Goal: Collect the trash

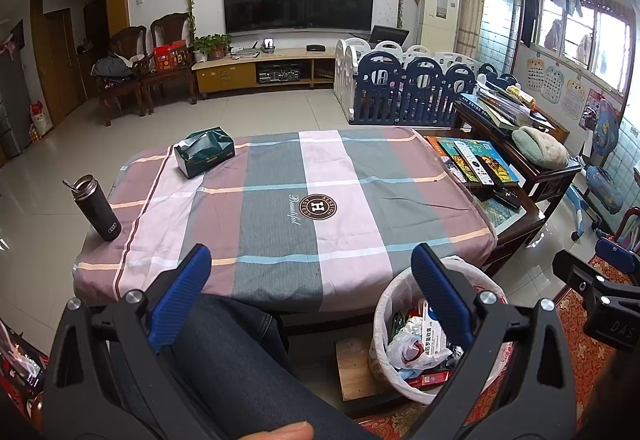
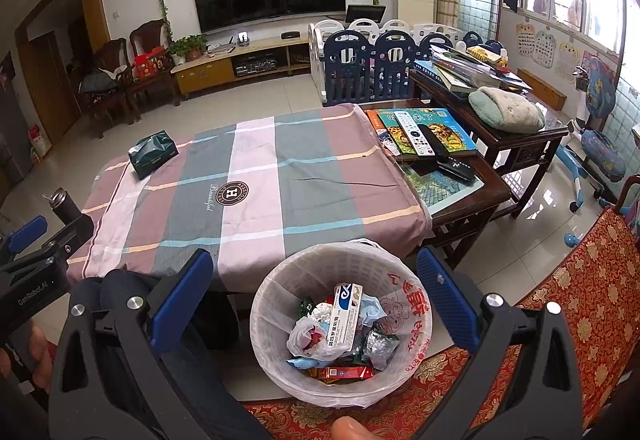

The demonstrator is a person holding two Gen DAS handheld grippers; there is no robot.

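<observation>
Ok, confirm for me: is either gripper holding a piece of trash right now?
No. The left gripper and right gripper are both open with nothing between their fingers; the trash lies in the lined bin.

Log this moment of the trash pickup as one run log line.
left gripper: open, empty | right gripper: open, empty, over bin | trash bin: lined, holds wrappers | tablecloth: no loose trash seen

We see our right gripper (image 2: pixel 314 290) with jaws wide apart above the trash bin (image 2: pixel 404 310), which holds wrappers and a box (image 2: pixel 344 314).
</observation>
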